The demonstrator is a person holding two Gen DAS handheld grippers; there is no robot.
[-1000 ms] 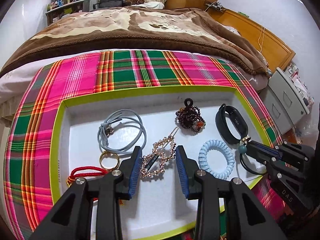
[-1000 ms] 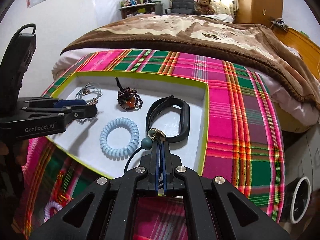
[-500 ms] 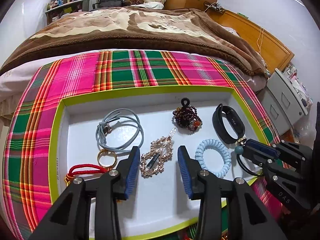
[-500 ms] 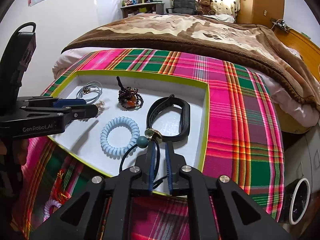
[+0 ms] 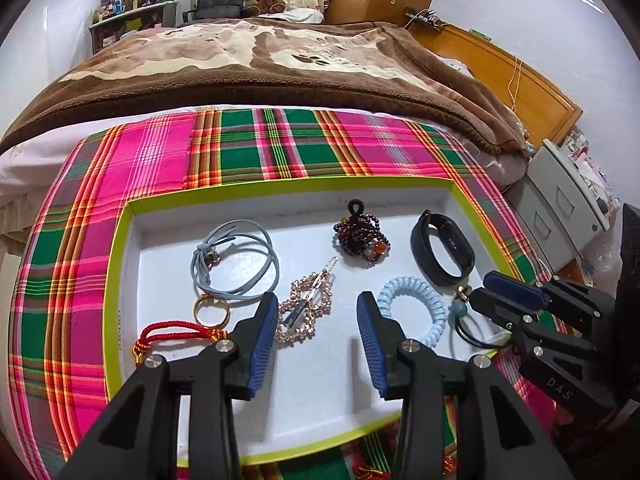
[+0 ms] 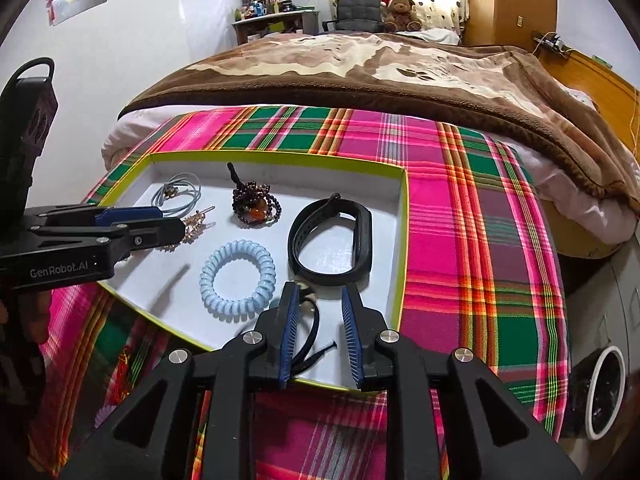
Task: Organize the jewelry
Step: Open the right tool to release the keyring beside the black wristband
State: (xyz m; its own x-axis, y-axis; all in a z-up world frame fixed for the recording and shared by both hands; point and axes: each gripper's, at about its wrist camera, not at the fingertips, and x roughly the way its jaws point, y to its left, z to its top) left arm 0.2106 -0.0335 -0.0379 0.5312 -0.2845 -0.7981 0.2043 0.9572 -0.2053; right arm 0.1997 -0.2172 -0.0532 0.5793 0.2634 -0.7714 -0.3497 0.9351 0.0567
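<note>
A bed under a brown fleece blanket (image 5: 280,60) fills the room, with a pink-and-green plaid cloth (image 5: 280,148) spread over its near end. On the cloth sits a shallow white tray with a lime-green rim (image 5: 120,264). Inside it lie a grey-blue cord loop (image 5: 236,260), a gold ring (image 5: 212,311), a red knotted cord (image 5: 168,332), a rose-gold beaded hair clip (image 5: 308,308), a dark garnet bead bracelet (image 5: 360,236), a black rubber wristband (image 5: 442,252) and a pale blue spiral hair tie (image 5: 416,308). The left gripper (image 5: 316,340) hangs over the tray with its jaws wide apart, holding nothing, the hair clip just beyond its left finger. The right gripper (image 6: 320,332) has its blue-padded jaws apart around a black elastic cord with a teal bead (image 5: 460,312), which lies loose on the tray floor at the near right corner, between the spiral tie and the wristband.
</note>
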